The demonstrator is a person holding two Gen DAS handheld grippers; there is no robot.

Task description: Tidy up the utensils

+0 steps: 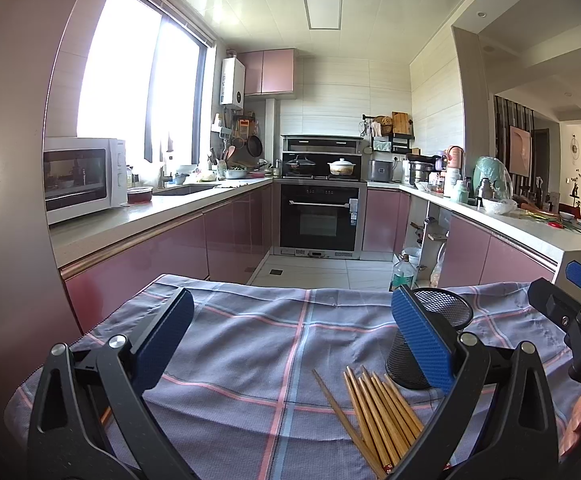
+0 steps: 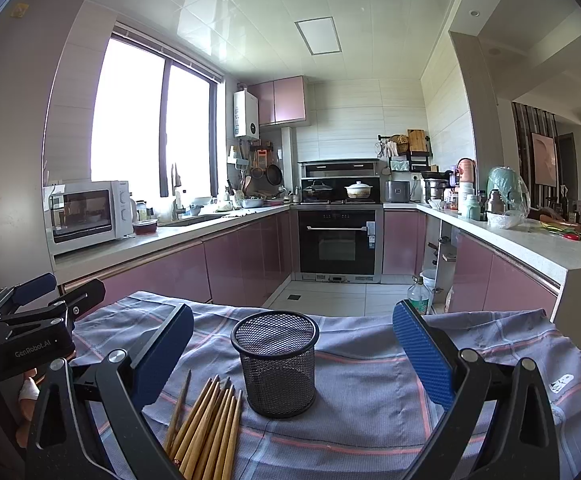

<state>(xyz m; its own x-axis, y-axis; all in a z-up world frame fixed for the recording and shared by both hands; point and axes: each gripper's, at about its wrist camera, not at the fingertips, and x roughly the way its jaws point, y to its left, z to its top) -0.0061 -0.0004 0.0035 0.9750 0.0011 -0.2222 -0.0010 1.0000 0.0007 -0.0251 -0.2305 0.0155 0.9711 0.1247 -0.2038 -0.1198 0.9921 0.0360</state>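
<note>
Several wooden chopsticks lie in a loose bundle on the checked cloth, also seen in the right wrist view. A black mesh cup stands upright and empty just beyond them; in the left wrist view the cup is partly hidden behind my right finger. My left gripper is open and empty, above the cloth left of the chopsticks. My right gripper is open and empty, its jaws wide on either side of the cup, not touching it.
The cloth covers a small table with edges close on the left and far side. The other gripper shows at the right edge and left edge. Kitchen counters, an oven and floor bottles lie beyond.
</note>
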